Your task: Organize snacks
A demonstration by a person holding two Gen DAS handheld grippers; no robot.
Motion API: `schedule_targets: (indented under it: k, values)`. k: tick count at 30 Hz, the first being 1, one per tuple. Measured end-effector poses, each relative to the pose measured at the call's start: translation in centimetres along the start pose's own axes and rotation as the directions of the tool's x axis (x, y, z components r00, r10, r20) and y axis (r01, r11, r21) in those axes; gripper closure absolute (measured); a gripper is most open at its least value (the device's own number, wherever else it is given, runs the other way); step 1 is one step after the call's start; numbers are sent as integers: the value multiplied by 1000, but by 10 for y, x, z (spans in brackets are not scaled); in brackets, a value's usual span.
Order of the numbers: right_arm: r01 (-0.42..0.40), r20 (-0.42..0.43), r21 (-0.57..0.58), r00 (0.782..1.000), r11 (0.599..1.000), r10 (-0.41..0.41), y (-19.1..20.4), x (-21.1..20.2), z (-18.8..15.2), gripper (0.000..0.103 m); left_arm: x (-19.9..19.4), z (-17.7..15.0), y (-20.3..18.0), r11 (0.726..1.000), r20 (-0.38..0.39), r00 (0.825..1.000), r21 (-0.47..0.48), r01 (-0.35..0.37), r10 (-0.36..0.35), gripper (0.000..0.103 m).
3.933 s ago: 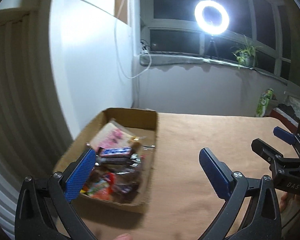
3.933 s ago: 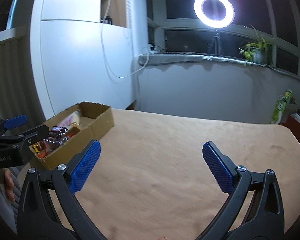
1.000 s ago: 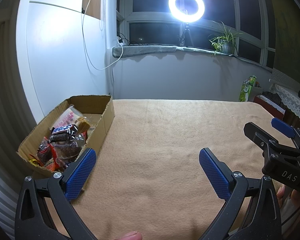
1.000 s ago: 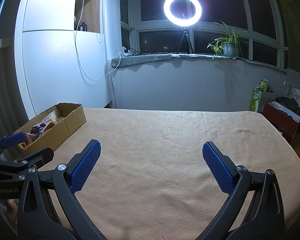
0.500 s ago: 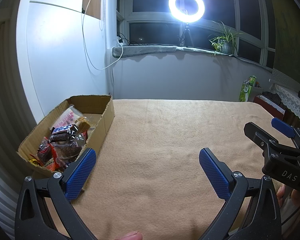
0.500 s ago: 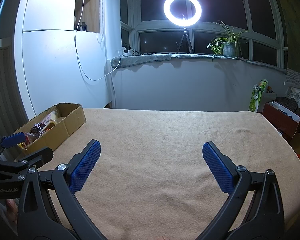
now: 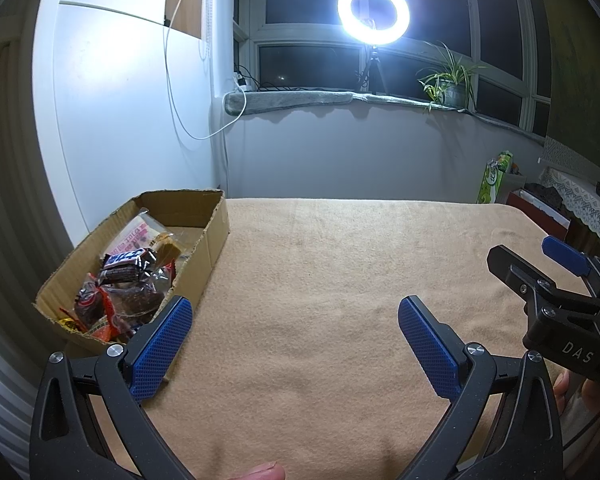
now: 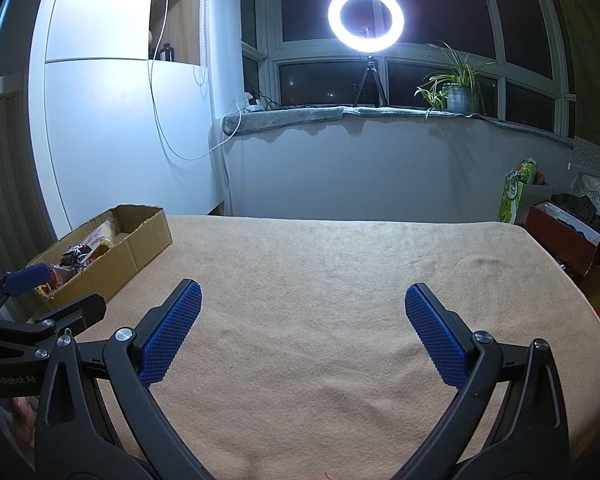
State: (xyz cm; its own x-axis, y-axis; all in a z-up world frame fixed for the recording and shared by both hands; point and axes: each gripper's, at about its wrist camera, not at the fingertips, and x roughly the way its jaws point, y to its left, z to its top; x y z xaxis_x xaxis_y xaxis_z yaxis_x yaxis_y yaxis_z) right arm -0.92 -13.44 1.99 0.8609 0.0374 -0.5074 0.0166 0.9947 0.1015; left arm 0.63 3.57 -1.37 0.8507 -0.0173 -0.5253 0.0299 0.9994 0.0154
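Tan cloth covers the tabletop [image 8: 340,272]. Cardboard box [image 7: 208,240] of snacks [image 7: 128,284] sits at left of frame. Ring light [image 8: 365,18] and potted plant [image 8: 456,88] occupy the windowsill. Left tool [image 7: 294,328] and right tool [image 8: 302,320]: both wide, empty.

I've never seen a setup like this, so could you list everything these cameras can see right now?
cardboard box: one, brown, table's left edge
snacks: several, mixed wrappers, inside the box
table cloth: one, tan, covering the table
ring light: one, white, lit, on the windowsill
potted plant: one, green, on the windowsill
cable: one, white, hanging on the wall
left claw: one, black with blue pads, open
right claw: one, same colours, open
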Motion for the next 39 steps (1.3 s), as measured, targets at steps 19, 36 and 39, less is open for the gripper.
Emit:
schedule_targets:
  k: [19, 36, 39]
  values:
    - [-1, -1, 0, 1000, 1000, 1, -1, 0, 0, 0, 0, 0, 1, 1000, 1, 1000, 1, 1, -1, 1]
    - [-1, -2, 0, 1000, 1000, 1, -1, 1, -1, 0, -2, 0, -2, 1000, 15, 1000, 21, -6, 6, 1]
    - [0, -3, 0, 1000, 1000, 0, 0, 1, -2, 0, -2, 0, -2, 1000, 13, 1000, 18, -2, 2, 1]
